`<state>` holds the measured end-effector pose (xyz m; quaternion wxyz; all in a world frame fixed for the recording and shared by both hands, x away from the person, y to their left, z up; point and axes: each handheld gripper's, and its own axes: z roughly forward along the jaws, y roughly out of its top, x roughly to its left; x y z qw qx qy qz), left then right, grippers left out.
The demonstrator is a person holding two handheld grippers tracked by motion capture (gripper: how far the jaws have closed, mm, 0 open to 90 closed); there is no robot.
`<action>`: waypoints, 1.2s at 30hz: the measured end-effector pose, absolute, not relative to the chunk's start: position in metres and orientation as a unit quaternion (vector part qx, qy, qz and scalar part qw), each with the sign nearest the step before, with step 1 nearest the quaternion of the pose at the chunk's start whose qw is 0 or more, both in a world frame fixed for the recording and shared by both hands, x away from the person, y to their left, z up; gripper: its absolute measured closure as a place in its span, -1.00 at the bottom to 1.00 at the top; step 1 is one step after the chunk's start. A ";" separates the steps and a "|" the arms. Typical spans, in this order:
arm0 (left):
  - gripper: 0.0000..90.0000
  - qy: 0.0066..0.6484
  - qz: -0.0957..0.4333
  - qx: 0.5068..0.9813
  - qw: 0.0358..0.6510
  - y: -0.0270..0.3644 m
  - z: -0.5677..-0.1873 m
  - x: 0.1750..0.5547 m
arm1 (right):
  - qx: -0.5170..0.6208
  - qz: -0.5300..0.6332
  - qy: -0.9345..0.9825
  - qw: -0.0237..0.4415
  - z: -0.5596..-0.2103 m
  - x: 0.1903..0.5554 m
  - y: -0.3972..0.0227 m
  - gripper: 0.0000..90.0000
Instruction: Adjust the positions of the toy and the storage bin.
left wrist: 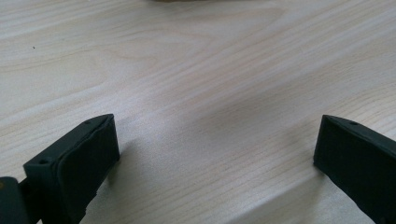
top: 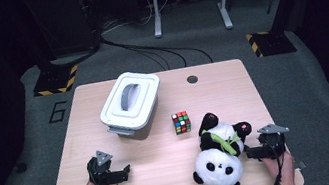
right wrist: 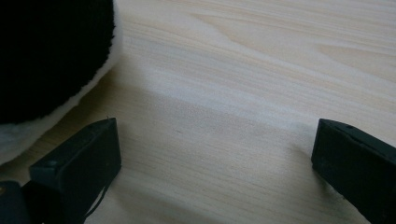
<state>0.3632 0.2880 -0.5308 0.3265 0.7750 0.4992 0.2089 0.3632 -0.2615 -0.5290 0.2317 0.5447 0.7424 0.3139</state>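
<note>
1. Panda plush (top: 220, 156) lies on its back at near-right of desk (top: 166, 173), head toward the person, feet w/ red soles pointing away toward far edge. Green leaf/ribbon across the chest, another green bit under the head.
2. Right tool (top: 252, 152) sits on desk just beside plush's flank; jaws stand wide apart, nothing between them. Right gripper view: black-and-white fur (right wrist: 51, 60) at upper left, close to one jaw; cannot tell if touching.
3. Left tool (top: 121, 173) at near-left of desk, well apart from plush; jaws likewise spread wide, bare wood (left wrist: 210, 93) between them.
4. Handling, judged: plush prob. light, soft, compressible. Not fragile, not slippery; fur gives good friction. Will sag and flop if lifted by one limb.
5. Grip pts, judged: torso too bulky for a clean pinch; head bulkier still. Best bet an arm or leg, or a fold of fur at the flank nearest right tool. Close firmly, stuffing gives way before grip sets.
6. Risks, judged: shallow pinch on fur alone may slip out; loose leaf trim poor hold.
7. Other items: cube puzzle (top: 181, 122) near plush's feet, apart from it; white lidded box (top: 130, 100) w/ grey handle farther left-back. Neither in the way.
</note>
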 end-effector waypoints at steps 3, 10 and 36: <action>-1.00 0.500 0.212 0.774 0.327 0.288 -0.531 0.363 | 0.547 0.316 0.740 0.231 -0.529 0.363 -0.261 -0.99; -1.00 0.493 0.211 0.778 0.327 0.288 -0.530 0.363 | 0.545 0.314 0.743 0.231 -0.529 0.363 -0.262 -0.99; -0.99 0.429 0.185 0.804 0.368 0.271 -0.501 0.350 | 0.542 0.315 0.744 0.231 -0.529 0.363 -0.262 -0.98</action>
